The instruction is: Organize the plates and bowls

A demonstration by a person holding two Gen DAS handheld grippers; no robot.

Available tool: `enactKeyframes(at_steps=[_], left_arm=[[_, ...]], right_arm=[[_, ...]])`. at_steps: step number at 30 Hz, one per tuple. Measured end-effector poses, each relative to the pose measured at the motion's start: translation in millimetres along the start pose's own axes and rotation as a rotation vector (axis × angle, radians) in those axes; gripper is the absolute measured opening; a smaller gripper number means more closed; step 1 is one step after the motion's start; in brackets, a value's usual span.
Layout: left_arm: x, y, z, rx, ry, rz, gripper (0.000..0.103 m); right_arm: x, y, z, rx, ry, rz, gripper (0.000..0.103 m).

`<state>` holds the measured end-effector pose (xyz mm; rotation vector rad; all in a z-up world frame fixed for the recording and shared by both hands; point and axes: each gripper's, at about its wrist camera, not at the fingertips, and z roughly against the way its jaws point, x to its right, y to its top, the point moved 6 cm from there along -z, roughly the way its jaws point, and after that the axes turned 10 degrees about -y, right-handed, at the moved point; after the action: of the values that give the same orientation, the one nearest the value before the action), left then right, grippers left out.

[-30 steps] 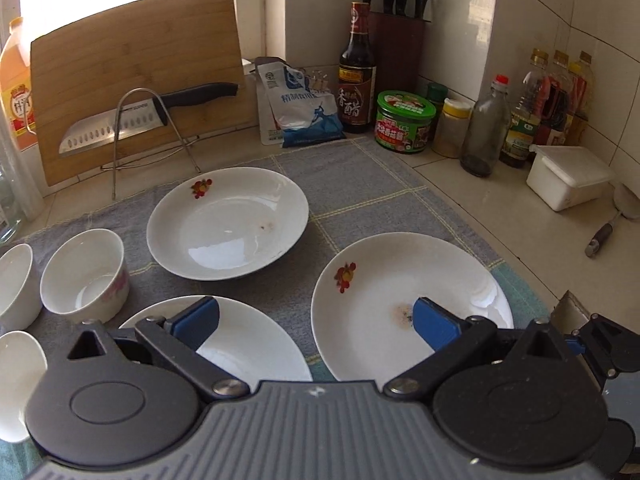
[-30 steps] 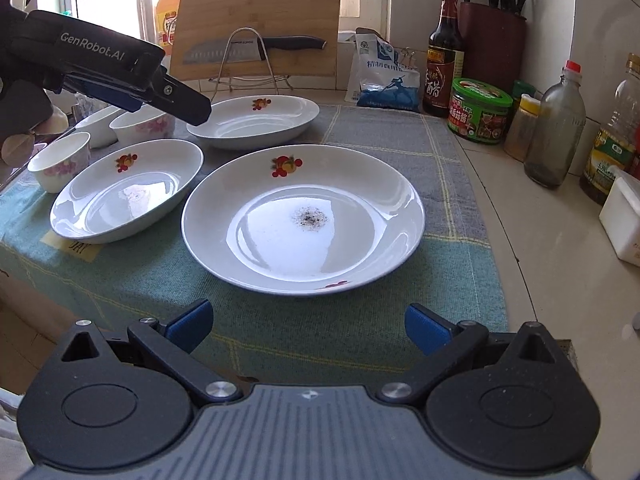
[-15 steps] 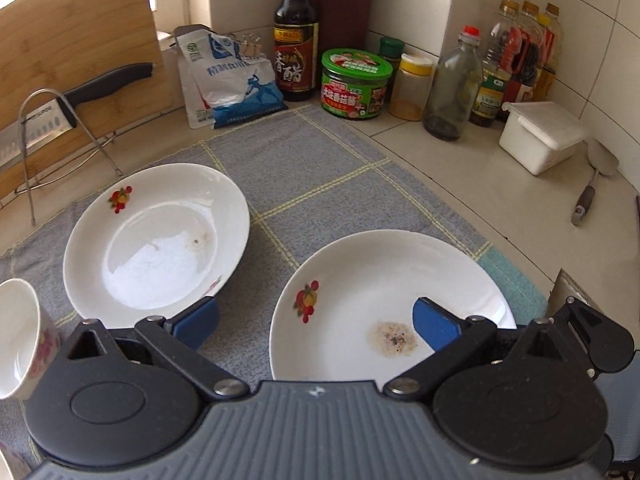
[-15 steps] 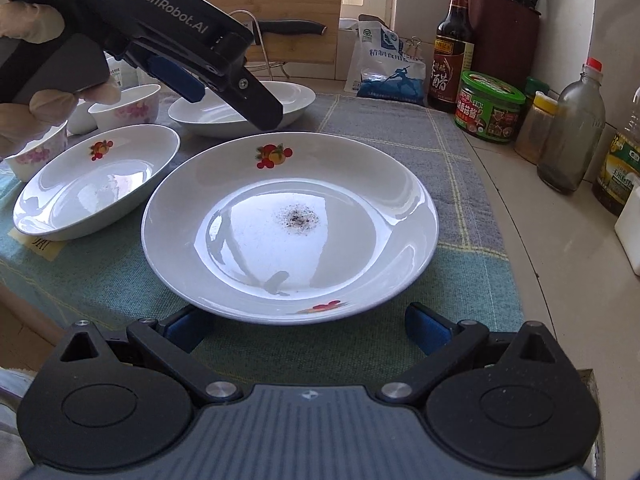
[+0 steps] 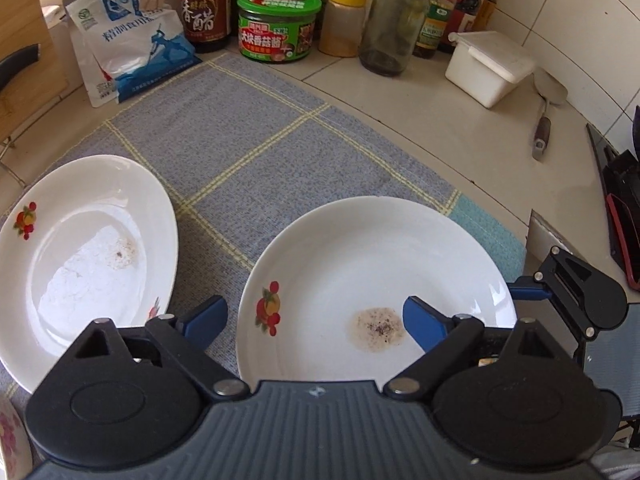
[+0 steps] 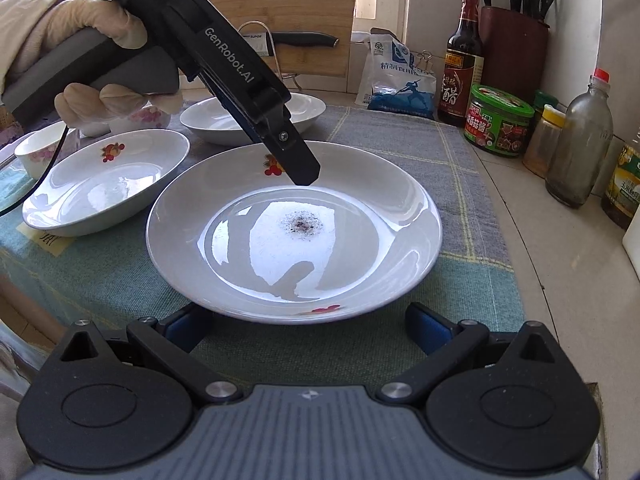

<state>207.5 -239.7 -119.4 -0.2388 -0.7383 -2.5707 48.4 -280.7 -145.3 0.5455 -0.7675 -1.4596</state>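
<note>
The big plate sits on the mat near the front edge of the surface, a dark speckled stain at its centre and a red fruit print on its far rim. The left claw hangs above it with its jaws spread wide: one blue pad over the plate's inside beside the stain, the other pad over the mat in the gap between this plate and the second plate. It grips nothing. From the right wrist view the left claw comes in from the upper left, held by a gloved hand, its dark tip just above the plate's far rim — whether it touches the china I cannot tell.

The right claw is low at the plate's near rim, also released, its two blue pads either side of the rim's front arc; the left pad lies partly under the rim.

A third plate lies just left of the big plate, close but apart. Behind it stand a deep dish and small flowered bowls.

At the back are a salt bag, a vinegar bottle, a green jar, a glass bottle and a white box.
</note>
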Motion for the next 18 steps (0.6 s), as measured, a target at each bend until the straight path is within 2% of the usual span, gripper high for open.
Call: enactKeyframes(at_steps=[8, 18], left_arm=[[-3.1, 2.0, -16.9, -0.093, -0.055, -0.040, 0.081], [-4.6, 7.1, -26.6, -0.153, -0.090, -0.077, 0.079]], right_arm=[[-1.1, 2.7, -2.1, -0.010, 0.012, 0.013, 0.103], [-2.6, 7.2, -5.1, -0.024, 0.038, 0.046, 0.103]])
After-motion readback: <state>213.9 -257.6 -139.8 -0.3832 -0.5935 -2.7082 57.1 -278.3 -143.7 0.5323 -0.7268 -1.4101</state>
